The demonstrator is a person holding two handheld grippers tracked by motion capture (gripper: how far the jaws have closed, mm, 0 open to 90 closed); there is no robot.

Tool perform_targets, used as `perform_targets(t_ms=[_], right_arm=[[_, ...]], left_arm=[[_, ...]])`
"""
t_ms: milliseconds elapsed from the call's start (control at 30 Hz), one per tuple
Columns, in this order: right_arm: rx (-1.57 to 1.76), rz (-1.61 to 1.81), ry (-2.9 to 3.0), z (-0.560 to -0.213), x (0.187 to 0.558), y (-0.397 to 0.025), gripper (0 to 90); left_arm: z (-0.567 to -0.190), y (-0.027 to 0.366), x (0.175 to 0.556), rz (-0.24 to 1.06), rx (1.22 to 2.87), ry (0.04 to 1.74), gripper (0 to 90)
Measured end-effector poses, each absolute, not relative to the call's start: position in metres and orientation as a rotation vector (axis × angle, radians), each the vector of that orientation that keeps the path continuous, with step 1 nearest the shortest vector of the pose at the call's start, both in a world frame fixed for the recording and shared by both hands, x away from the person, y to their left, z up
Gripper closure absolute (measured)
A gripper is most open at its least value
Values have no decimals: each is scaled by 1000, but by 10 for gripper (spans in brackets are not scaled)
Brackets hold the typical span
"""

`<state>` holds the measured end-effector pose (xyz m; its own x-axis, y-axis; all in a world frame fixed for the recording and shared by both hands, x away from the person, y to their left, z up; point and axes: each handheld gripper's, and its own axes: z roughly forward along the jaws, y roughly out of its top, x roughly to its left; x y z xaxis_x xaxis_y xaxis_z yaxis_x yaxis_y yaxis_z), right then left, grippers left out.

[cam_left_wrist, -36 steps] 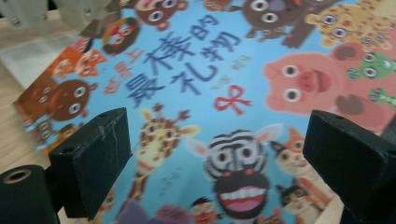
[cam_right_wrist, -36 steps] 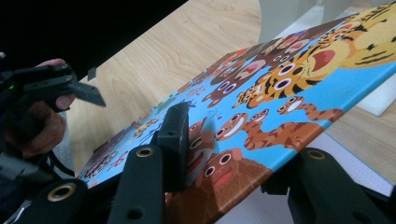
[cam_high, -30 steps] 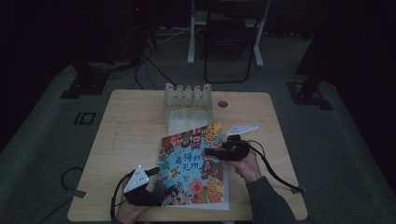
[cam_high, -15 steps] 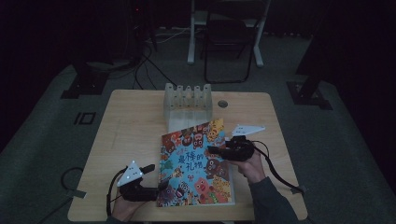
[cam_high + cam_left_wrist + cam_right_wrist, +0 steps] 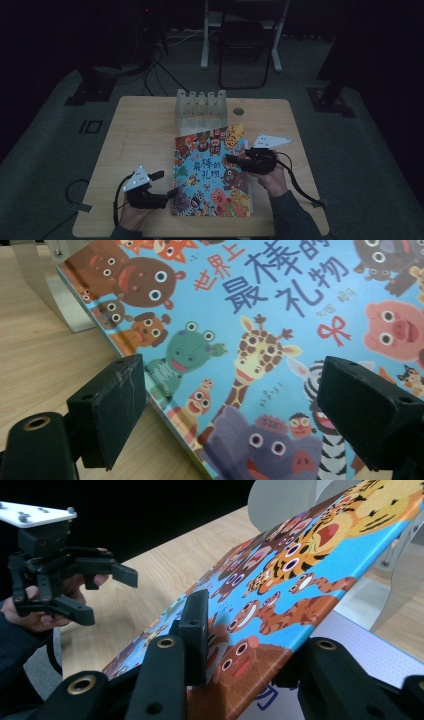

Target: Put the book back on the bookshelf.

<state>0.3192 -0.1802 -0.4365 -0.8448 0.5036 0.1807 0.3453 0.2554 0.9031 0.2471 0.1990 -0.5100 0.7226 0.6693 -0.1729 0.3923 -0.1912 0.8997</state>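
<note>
A colourful picture book (image 5: pixel 210 170) with cartoon animals lies on the wooden table (image 5: pixel 140 135), its right side raised. My right gripper (image 5: pixel 232 159) is shut on the book's right edge (image 5: pixel 300 570), one jaw on the cover and one beneath, as the right gripper view (image 5: pixel 240 650) shows. My left gripper (image 5: pixel 165 184) stands open at the book's lower left corner. In the left gripper view (image 5: pixel 240 415) the book's left edge (image 5: pixel 280 315) runs between the wide-apart jaws without touching them. The right gripper view also shows the left gripper (image 5: pixel 105 595) beyond the book.
A translucent slotted rack (image 5: pixel 200 105) stands just behind the book near the table's far edge. A white sheet (image 5: pixel 350 650) lies under the raised book. A small round hole (image 5: pixel 238 111) is in the table beside the rack.
The right gripper has shifted a little to the right with the book, which now lies squarer to the table. The left gripper has drawn back slightly to the left.
</note>
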Motion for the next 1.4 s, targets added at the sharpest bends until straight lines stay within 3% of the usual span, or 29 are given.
perform_targets(t_ms=[1100, 1400], right_arm=[[555, 1688, 2299, -424, 299, -184, 669], [494, 1708, 2279, -423, 295, -186, 670]], left_arm=[[-515, 193, 313, 217, 1791, 869, 135], [-515, 197, 328, 132, 1746, 835, 127]])
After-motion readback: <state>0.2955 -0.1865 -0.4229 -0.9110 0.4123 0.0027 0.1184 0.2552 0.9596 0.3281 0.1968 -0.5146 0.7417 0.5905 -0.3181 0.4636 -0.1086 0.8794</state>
